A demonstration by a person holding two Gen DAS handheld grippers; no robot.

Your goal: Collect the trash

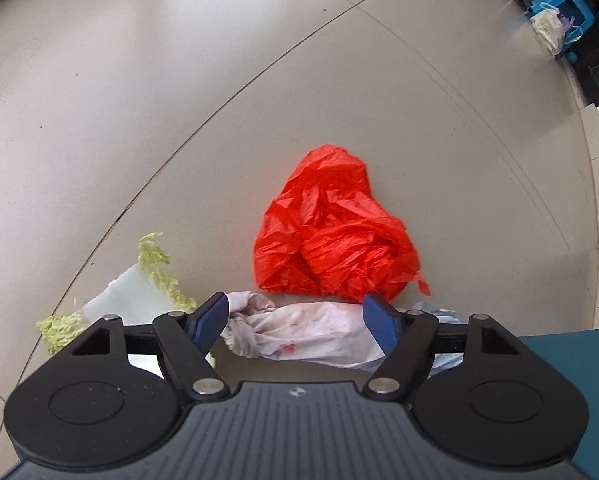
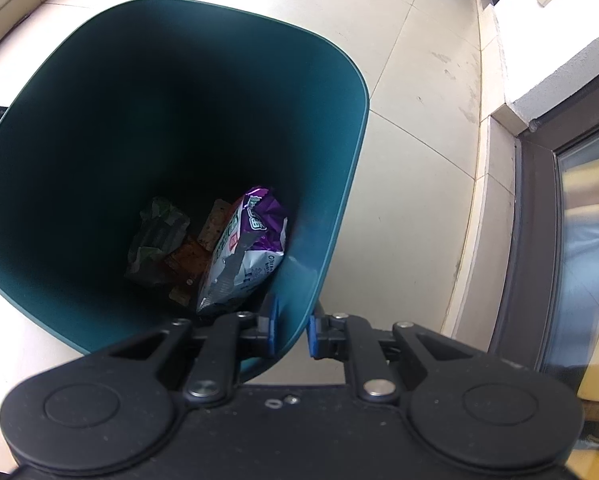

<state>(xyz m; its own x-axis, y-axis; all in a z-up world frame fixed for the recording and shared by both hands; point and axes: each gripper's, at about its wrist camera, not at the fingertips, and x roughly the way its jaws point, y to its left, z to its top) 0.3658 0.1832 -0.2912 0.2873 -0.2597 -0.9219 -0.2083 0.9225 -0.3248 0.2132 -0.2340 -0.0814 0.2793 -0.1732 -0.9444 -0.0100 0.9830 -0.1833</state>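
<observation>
Pale floor tiles (image 1: pixel 179 80) fill the left wrist view, strewn with trash: a crumpled red plastic bag (image 1: pixel 331 232) just past centre, a cabbage leaf (image 1: pixel 139 292) at about eight o'clock, and a stained, wadded tissue (image 1: pixel 299 336) lying crosswise just before the camera. The left gripper (image 1: pixel 295 320) points steeply down over that tissue with its blue jaws spread wide, one on each end of the wad, not pressing on it. The step in hand looks like picking up the tissue; the next move calls for lowering a little further and closing the jaws on the wad so it lifts in one piece.

From the right wrist, a teal bin (image 2: pixel 339 80) stands on the floor, holding a purple snack packet (image 2: pixel 247 248) and other wrappers (image 2: pixel 155 236) at the bottom. The right gripper (image 2: pixel 293 328) is clamped on the bin's rim at six o'clock, one jaw inside and one outside, also aimed steeply down, apparently steadying the bin for the drop.
</observation>
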